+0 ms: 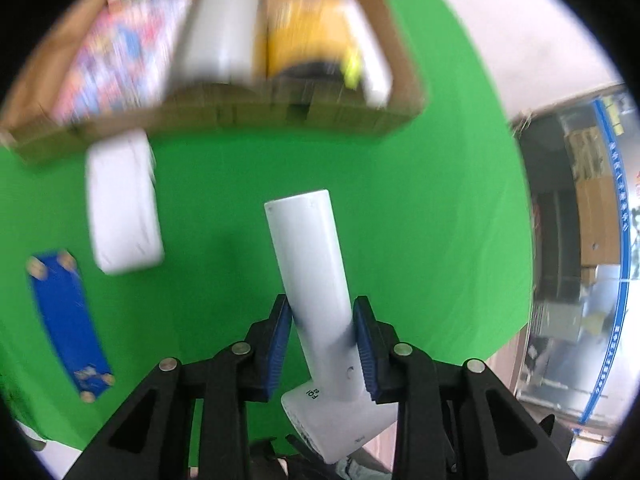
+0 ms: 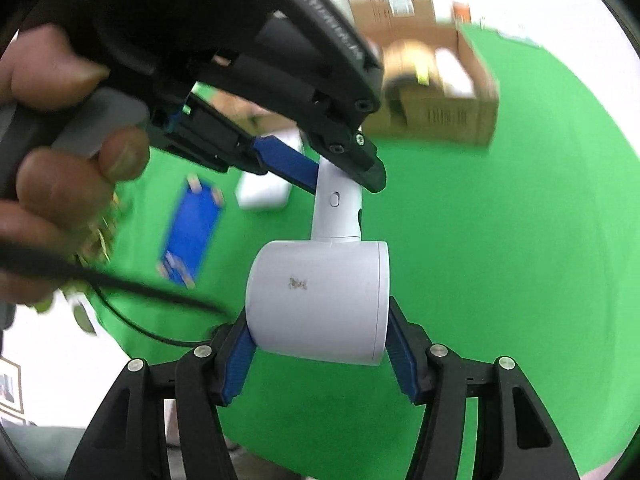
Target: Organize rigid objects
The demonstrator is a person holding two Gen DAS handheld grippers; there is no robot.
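White hair dryer (image 2: 320,300) between left tool (image 1: 322,340) and right tool (image 2: 318,344)

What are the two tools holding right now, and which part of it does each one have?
Both hold one white hair dryer, lifted off the green table. The left tool clamps its handle; the right tool grips the barrel across its sides.
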